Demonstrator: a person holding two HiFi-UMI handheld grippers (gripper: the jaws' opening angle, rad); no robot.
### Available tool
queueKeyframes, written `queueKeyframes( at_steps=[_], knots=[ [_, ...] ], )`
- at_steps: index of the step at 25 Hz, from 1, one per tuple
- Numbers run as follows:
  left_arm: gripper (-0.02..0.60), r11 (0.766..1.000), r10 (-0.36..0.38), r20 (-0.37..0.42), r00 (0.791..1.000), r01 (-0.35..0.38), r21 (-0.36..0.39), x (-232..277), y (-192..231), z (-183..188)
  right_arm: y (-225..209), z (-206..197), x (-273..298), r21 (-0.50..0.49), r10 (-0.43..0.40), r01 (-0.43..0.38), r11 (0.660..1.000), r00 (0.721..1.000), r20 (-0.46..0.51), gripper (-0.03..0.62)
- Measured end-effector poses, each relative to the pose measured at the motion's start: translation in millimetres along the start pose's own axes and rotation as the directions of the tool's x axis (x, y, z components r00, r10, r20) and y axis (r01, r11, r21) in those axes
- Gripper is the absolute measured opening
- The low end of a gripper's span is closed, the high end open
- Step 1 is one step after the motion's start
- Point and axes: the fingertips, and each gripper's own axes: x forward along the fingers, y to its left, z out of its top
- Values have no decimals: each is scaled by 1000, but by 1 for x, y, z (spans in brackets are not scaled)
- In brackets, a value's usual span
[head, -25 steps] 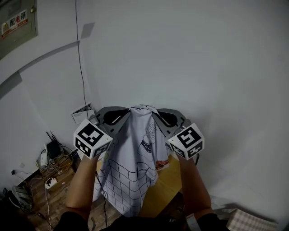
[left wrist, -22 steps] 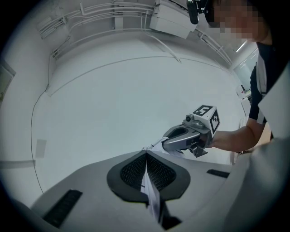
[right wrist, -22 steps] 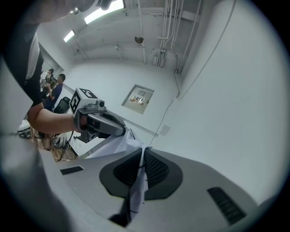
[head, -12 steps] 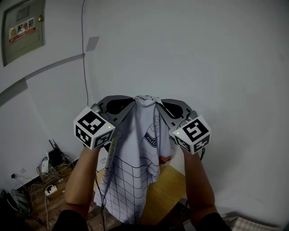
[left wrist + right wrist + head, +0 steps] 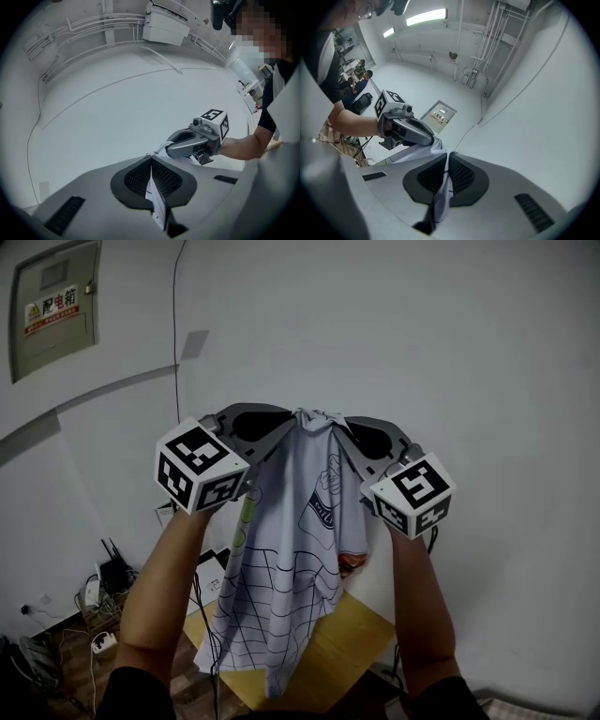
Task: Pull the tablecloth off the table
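Note:
A white tablecloth [image 5: 300,559] with a black grid and a printed figure hangs in the air, bunched at its top. My left gripper [image 5: 292,418] and my right gripper [image 5: 326,418] are both shut on that top edge, tips almost together in front of the white wall. In the left gripper view a strip of tablecloth [image 5: 154,199] is pinched between the jaws of the left gripper [image 5: 151,161], and the right gripper [image 5: 165,149] faces it. In the right gripper view the tablecloth [image 5: 443,187] is clamped in the right gripper [image 5: 447,157]. The cloth's lower end hangs above a yellow wooden table [image 5: 342,643].
A grey electrical box [image 5: 54,310] is mounted on the wall at upper left, with a thin cable [image 5: 176,352] running down beside it. Routers, a power strip [image 5: 98,645] and tangled cables lie on the floor at lower left. Pipes [image 5: 487,33] run up the wall.
Both grippers have risen together with the tablecloth, which now hangs higher above the yellow table. The two tips stay side by side on the cloth's top edge.

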Motion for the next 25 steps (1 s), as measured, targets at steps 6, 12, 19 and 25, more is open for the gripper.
queueKeyframes(
  at_steps=[6,12,19,25],
  knots=[
    [12,1000,8,27,1000,-9,23,18,11,20,-24,12,5,-24,-11,12,1000,999,38,21],
    [12,1000,3,37,999,-4,30,15,7,31,-24,23,-2,-35,-23,25,999,999,46,21],
    [12,1000,5,38,999,-5,10,14,9,31,-23,25,0,-51,-21,23,998,999,35,21],
    [12,1000,21,39,999,-21,-10,14,13,24,-24,20,5,-44,-5,6,999,1000,30,21]
  ],
)
